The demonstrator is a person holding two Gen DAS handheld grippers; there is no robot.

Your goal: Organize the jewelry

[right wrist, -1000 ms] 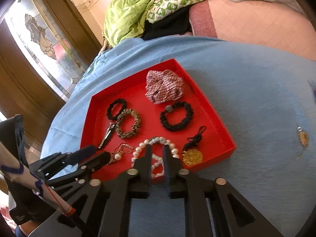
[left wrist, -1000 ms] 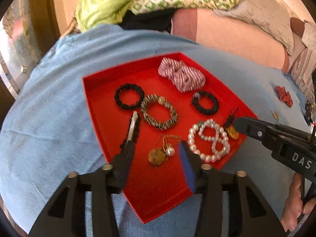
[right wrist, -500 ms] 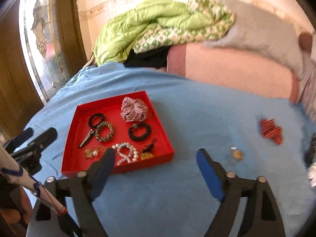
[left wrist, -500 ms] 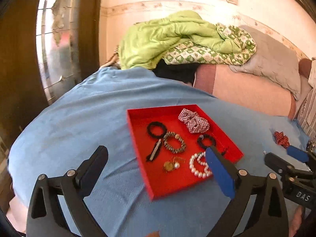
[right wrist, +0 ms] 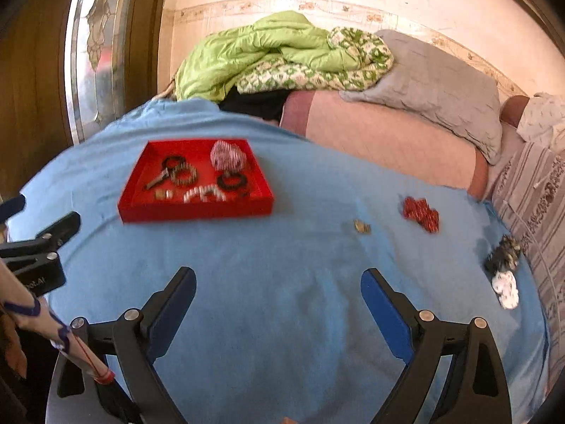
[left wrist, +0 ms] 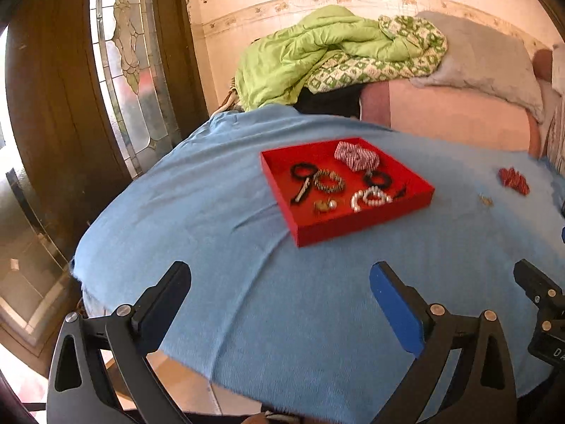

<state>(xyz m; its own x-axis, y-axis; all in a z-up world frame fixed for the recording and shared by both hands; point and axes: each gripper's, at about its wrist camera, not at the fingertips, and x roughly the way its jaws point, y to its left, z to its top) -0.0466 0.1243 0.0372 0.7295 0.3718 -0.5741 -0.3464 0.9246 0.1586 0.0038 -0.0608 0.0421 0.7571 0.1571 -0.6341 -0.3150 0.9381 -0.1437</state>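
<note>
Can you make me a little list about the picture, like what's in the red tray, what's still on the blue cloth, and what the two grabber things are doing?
tray: square red tray on blue cloth
in tray: white pearl bracelet, striped pink scrunchie, black hair ties, a beaded band, small gold pieces
outside tray: red scrunchie, small gold piece, black-and-white pieces
left gripper: jaws opening, nothing between them
right gripper: jaws opening, nothing between them

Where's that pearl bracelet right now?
The pearl bracelet lies in the red tray on the blue cloth, near the tray's front edge, just in front of a black scrunchie.
</note>
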